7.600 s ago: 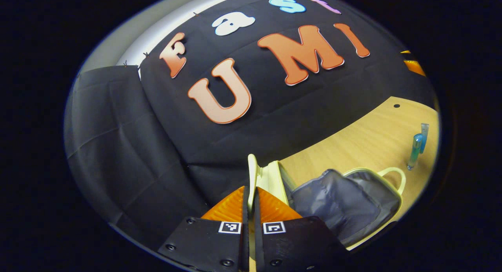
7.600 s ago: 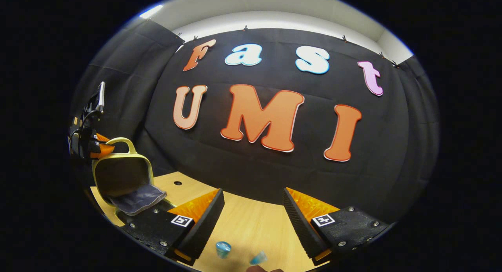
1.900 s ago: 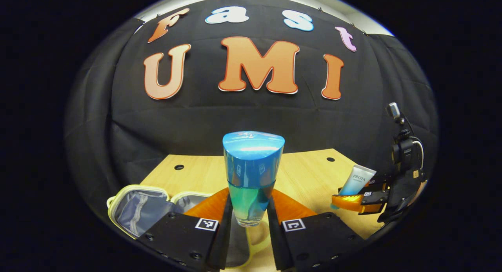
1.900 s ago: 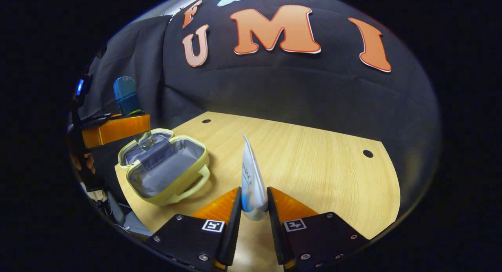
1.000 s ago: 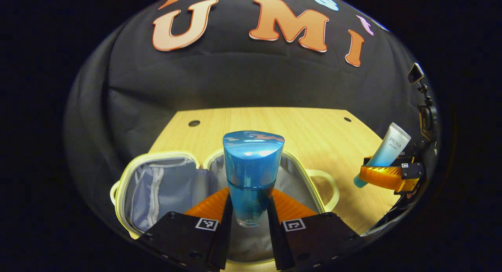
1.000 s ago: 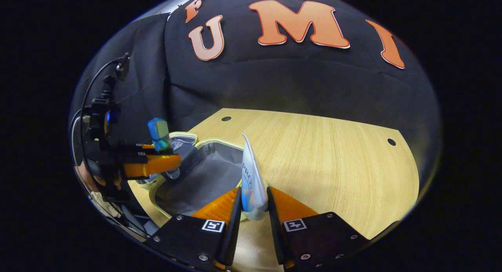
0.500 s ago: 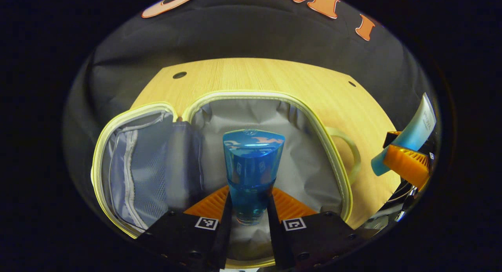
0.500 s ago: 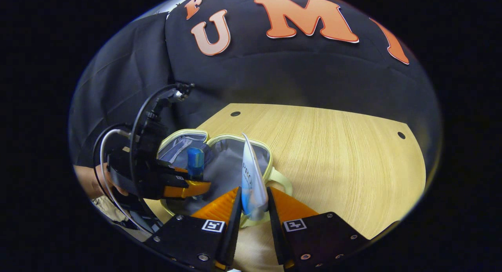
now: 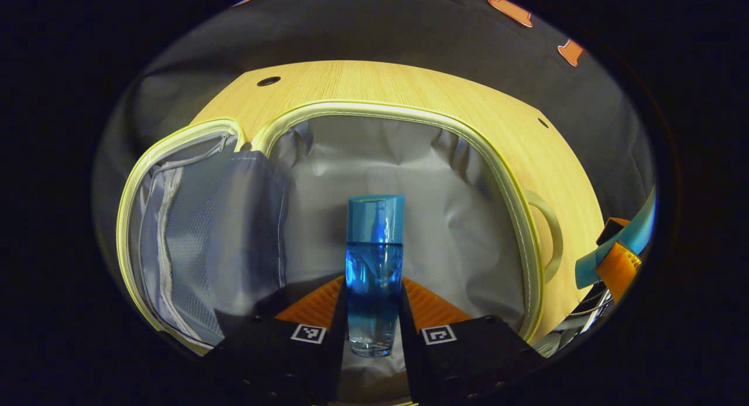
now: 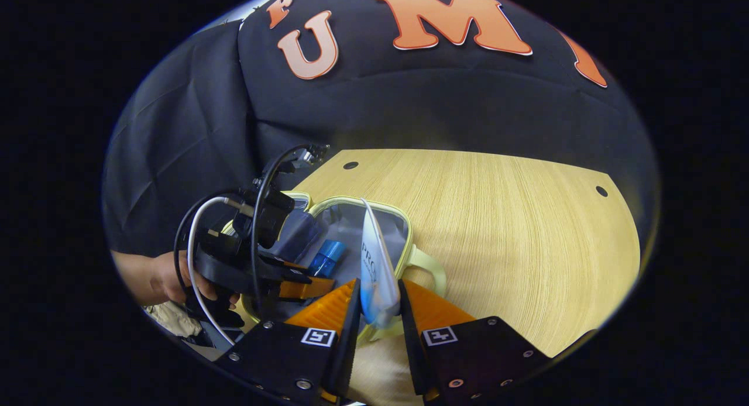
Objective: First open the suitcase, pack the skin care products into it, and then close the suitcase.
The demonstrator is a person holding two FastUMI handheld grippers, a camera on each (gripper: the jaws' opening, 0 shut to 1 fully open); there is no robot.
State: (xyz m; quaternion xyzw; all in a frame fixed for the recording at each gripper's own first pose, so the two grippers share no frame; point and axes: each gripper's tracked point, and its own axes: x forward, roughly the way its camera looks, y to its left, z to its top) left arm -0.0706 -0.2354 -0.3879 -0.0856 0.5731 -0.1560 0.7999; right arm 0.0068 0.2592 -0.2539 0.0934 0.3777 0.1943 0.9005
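Glass-like blue bottle (image 9: pixel 374 260) clamped in left gripper (image 9: pixel 372 312), low inside open suitcase (image 9: pixel 409 160) on desk (image 10: pixel 497 219). Right gripper (image 10: pixel 377 312) pinches tube (image 10: pixel 374 265) over the near rim. Risks: bottle rolls on slack lining when released; grippers collide, being close together.

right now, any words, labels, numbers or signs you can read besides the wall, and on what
Tube in the right hand-held gripper: print seen edge-on and partly hidden, not readable.
Bottle in the left hand-held gripper: no legible print.
Square markers: patterns, no words.
Suitcase: none.
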